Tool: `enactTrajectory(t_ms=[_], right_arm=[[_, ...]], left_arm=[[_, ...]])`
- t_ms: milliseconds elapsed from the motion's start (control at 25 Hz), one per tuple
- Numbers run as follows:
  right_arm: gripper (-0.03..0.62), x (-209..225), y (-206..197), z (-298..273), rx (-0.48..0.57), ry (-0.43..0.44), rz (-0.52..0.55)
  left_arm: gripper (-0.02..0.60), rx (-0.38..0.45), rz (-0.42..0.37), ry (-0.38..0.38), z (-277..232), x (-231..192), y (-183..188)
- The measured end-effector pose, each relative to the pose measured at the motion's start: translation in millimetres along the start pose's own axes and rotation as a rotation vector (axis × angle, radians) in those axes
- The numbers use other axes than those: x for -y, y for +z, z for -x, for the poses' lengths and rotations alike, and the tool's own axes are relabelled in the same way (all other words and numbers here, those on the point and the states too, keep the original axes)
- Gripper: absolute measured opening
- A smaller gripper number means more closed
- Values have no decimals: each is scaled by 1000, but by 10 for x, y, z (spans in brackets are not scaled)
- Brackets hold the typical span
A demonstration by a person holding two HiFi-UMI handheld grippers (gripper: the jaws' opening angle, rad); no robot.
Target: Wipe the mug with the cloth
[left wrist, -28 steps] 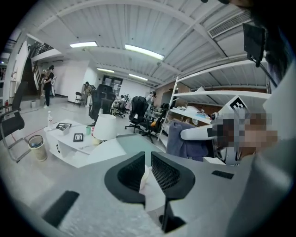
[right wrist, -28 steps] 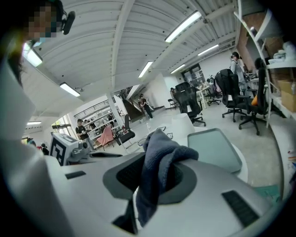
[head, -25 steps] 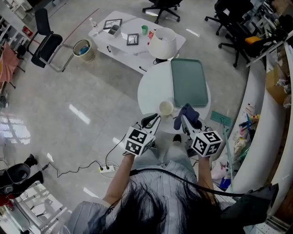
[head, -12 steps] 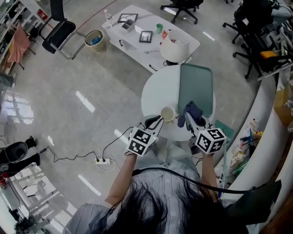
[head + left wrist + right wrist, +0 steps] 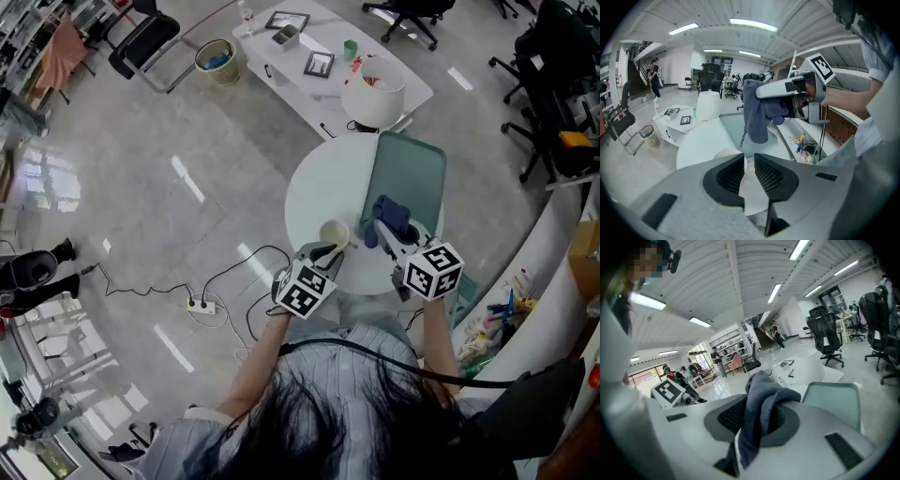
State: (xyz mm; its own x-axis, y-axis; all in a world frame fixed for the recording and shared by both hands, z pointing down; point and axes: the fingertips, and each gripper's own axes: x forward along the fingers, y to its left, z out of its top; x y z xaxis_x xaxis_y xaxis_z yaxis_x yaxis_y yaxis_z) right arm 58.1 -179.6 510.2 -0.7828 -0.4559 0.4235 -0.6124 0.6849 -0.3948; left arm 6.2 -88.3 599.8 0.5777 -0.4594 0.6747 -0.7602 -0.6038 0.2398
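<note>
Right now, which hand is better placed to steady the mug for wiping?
The left. The left gripper sits right beside the mug, its jaws slightly apart and apparently empty. The right gripper is already shut on the cloth, so it suits the wiping.

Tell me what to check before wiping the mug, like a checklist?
1. The cloth is clamped by the fingers of the right gripper: ok.
2. The mug stands upright on the table: ok.
3. The left gripper holds the mug: not ok. Its fingers are barely apart, empty, just short of the mug.
4. The cloth touches the mug: not ok, it hangs beside it.
5. Dirt on the mug: cannot tell.
</note>
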Motion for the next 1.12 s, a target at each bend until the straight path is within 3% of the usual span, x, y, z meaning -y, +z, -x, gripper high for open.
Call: enactTrajectory(t_ms=[160,440,800,1120], right_arm=[[80,65,-85,-187,-86,128,96],[80,123,-263,-589,-213,387,260],[80,-65,-621,-1061,-414,684,578],[78,-115,-1028,-1203,-555,797,531]], left_arm=[[109,-68,-13,27,-194,53,-117],[109,-126,-53,126,-406,-45,-200],[107,-185,-73,201,-390,-76,-312],[86,-219,-80,217,-421,-144,-399]])
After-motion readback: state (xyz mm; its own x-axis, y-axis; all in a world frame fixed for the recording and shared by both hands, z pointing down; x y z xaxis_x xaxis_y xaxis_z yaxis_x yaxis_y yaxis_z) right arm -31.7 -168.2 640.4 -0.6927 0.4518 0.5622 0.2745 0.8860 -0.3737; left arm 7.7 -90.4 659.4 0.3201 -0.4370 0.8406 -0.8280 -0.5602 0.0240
